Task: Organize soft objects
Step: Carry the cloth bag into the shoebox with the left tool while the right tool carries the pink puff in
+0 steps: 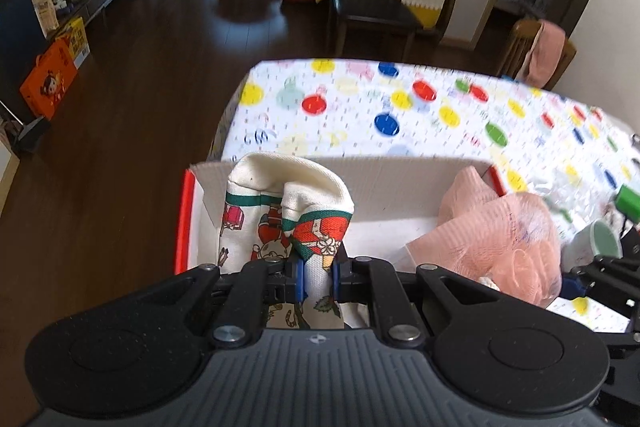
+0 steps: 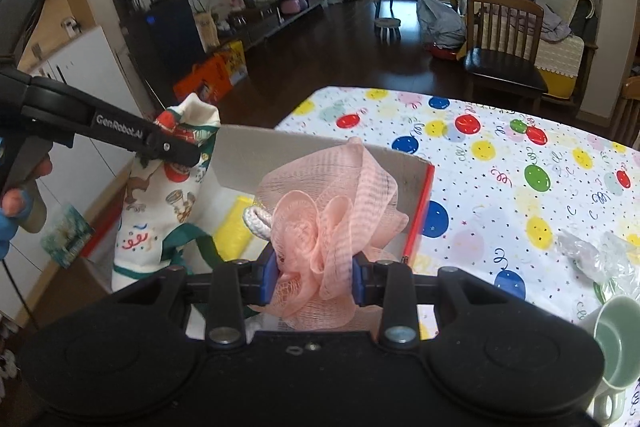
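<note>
While the left gripper [image 1: 319, 277] points down toward a red-edged cardboard box [image 1: 184, 227], its blue pads are pinched nearly together on a printed cream sock [image 1: 280, 211], which stands up out of the jaws at about 12 o'clock, just above the box's near left corner. At 3 o'clock from the sock, a pink mesh bath pouf [image 1: 516, 239] hangs over the box's right end. Beyond the box, at 12 to 2 o'clock, spreads the balloon-print tablecloth [image 1: 360, 115]; a pale green mug [image 1: 596, 243] sits at the far right, close to the pouf.

From the right wrist view, the right gripper [image 2: 316, 281] has its jaws part-way apart and pressed on either side of the pink mesh bath pouf [image 2: 324, 223], whose white cord loop [image 2: 258, 221] sticks out at 10 o'clock. The pouf hangs above the open box [image 2: 420, 211], near its right wall. At 9 o'clock the left gripper [image 2: 188, 153] reaches in from the left edge, the sock [image 2: 168, 195] dangling from it over the box's left end. A yellow item [image 2: 234, 223] lies on the box floor. The mug [image 2: 618, 339] sits at 4 o'clock beside crumpled clear plastic [image 2: 592, 255] on the tablecloth [image 2: 500, 155].
</note>
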{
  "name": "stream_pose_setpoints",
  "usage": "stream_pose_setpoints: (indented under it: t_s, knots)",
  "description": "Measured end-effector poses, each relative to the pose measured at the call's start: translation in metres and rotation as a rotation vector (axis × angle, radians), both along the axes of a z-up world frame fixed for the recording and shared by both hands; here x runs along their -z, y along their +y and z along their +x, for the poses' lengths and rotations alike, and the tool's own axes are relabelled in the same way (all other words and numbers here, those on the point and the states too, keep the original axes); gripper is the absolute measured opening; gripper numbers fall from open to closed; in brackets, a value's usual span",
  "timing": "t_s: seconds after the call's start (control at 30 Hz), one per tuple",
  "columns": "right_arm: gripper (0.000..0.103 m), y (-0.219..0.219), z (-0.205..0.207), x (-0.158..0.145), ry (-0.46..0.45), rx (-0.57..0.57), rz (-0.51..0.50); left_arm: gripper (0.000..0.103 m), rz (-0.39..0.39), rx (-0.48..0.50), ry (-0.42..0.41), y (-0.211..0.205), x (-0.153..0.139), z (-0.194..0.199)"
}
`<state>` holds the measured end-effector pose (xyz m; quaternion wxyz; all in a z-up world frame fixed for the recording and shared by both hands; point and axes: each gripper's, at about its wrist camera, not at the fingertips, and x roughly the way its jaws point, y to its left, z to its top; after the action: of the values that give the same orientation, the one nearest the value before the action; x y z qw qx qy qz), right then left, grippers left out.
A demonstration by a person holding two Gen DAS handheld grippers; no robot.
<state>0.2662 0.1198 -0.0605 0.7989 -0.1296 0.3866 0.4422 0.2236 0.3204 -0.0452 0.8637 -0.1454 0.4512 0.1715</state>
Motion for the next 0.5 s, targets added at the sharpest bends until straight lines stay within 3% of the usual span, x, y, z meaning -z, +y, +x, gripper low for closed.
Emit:
stream_pose_setpoints:
  t_s: [0.2,0.5]
  knots:
    - [0.036,0.013,-0.005,0.013,-0.040,-0.043,-0.071,0.012,0.000,0.013,0.070,-0.003,0.031,0.016]
    - [0.044,0.013,-0.007,0.021,-0.058,-0.035,-0.099,0.012,-0.055,0.068,0.138,-0.008,0.064,0.036]
